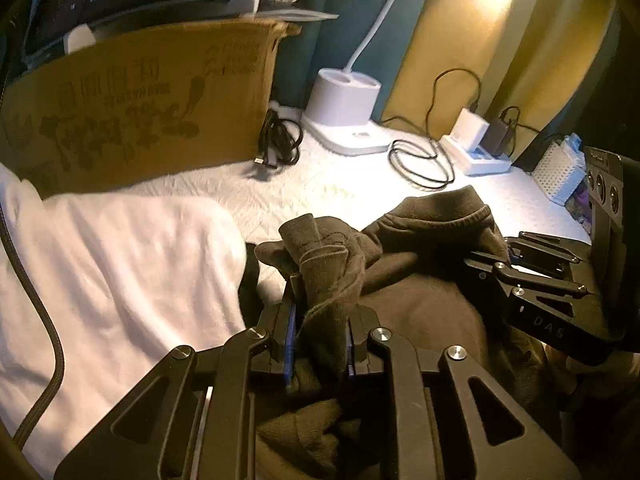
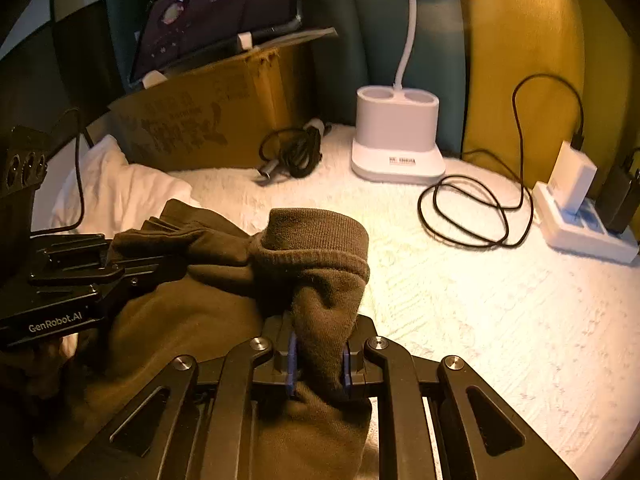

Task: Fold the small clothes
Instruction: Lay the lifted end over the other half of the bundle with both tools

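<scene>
Left wrist view: both claws, left claw [image 1: 320,344] and right claw [image 2: 319,364], clamp bunched dark-brown ribbed garment [image 2: 316,240].

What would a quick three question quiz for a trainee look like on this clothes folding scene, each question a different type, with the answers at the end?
1. True or false: the left gripper and the right gripper both pinch the dark brown garment.
2. Multiple choice: what stands behind the coiled black cable? A) a kettle B) the white desk lamp base C) a shoe.
3. Fill in: the tablet rests on top of the ______ box.

Key: 1 true. 2 B. 3 cardboard; the cardboard box stands at the back left of the white fleecy cover.
</scene>
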